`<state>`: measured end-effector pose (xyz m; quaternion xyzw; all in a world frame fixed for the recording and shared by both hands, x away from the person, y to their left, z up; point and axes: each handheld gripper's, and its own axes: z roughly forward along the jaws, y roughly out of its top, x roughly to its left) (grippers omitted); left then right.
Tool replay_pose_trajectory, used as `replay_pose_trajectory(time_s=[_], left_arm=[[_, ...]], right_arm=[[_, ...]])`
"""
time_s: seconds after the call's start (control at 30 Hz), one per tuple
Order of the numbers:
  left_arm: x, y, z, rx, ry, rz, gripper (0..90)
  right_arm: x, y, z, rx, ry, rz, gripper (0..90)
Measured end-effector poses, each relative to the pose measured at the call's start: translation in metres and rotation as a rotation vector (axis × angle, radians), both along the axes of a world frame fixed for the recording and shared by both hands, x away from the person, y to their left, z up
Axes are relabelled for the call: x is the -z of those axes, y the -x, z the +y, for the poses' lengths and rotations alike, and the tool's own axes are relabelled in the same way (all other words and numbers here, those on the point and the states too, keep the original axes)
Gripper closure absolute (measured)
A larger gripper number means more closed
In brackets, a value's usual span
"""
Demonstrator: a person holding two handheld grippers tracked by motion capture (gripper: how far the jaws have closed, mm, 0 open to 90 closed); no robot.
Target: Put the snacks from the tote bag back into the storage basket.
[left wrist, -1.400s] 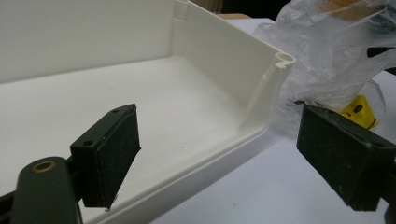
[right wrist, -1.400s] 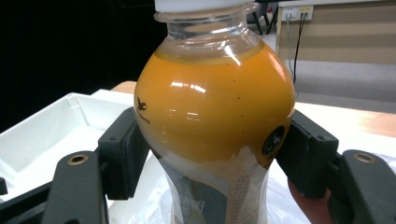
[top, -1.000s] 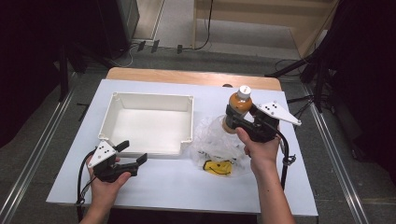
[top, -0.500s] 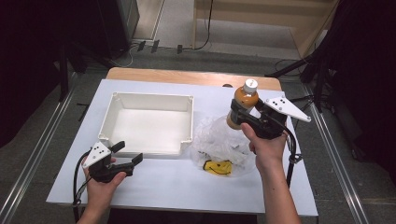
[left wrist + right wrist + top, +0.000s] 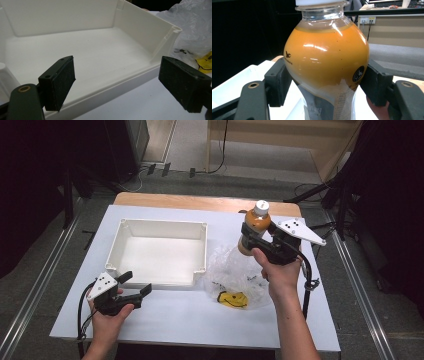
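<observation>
while clamped, bottle [image 5: 255,226] above bag [image 5: 235,272]

On the white table [image 5: 185,320]: one white bin [image 5: 162,251], one orange drink bottle [image 5: 254,226], one crumpled clear plastic bag [image 5: 232,270], one yellow item [image 5: 233,299] inside it, and two handheld grippers, left [image 5: 135,287] and right [image 5: 250,231].

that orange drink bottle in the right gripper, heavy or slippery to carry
Probably heavy for its size: the bottle is filled almost to the neck. Its smooth, bulging wall may slip between the right gripper jaws. Set down, it might tip, being tall and narrow.
</observation>
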<state>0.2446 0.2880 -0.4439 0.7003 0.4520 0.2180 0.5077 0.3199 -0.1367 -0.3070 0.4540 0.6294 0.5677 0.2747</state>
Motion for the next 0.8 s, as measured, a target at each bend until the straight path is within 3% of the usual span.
replay_pose_trajectory(time_s=[0.8], left_arm=[[-0.001,0.002,0.000,0.004,-0.005,-0.010,13.8]], right_arm=[[0.018,-0.015,0.033,-0.034,0.021,0.017,31.9]])
